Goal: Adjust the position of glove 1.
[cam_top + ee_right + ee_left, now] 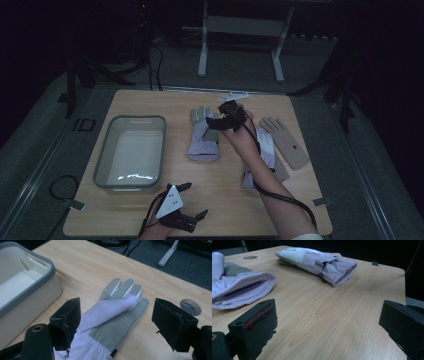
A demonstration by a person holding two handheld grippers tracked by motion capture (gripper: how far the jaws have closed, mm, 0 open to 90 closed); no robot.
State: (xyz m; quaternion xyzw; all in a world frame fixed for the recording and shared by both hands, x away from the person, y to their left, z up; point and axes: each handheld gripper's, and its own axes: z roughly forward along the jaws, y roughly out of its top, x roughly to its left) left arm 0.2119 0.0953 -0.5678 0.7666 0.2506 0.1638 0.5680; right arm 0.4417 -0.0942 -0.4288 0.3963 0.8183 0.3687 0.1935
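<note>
The biggest risk lies with the grey bin point(131, 152): it stands well off to the left of the right gripper point(221, 121), so any carry there has to cross open table point(150, 105), and a floppy glove pinched by a thin edge could slip out or drag along the wood. A smaller risk is the grab itself. The lilac-and-grey glove point(112, 315) has a loose lilac layer folded over its palm, and if the jaws come down on that flap alone I judge the rest would hang and swing, or the flap would pull free. A tip could also catch the table first and push the glove away.

In the right gripper view that glove lies directly under the gap of the right gripper point(115, 322), cuff toward the camera, fingers pointing away, with the jaws standing wide apart on either side and not touching it. The left gripper point(187, 201) rests near the table's front edge, jaws also spread with nothing between them. From the left gripper point(324, 327), a second lilac glove point(317, 262) lies ahead and well apart, and the first glove's ribbed cuff is near its left jaw. A tan glove point(287, 142) sits to the right of the right gripper.
</note>
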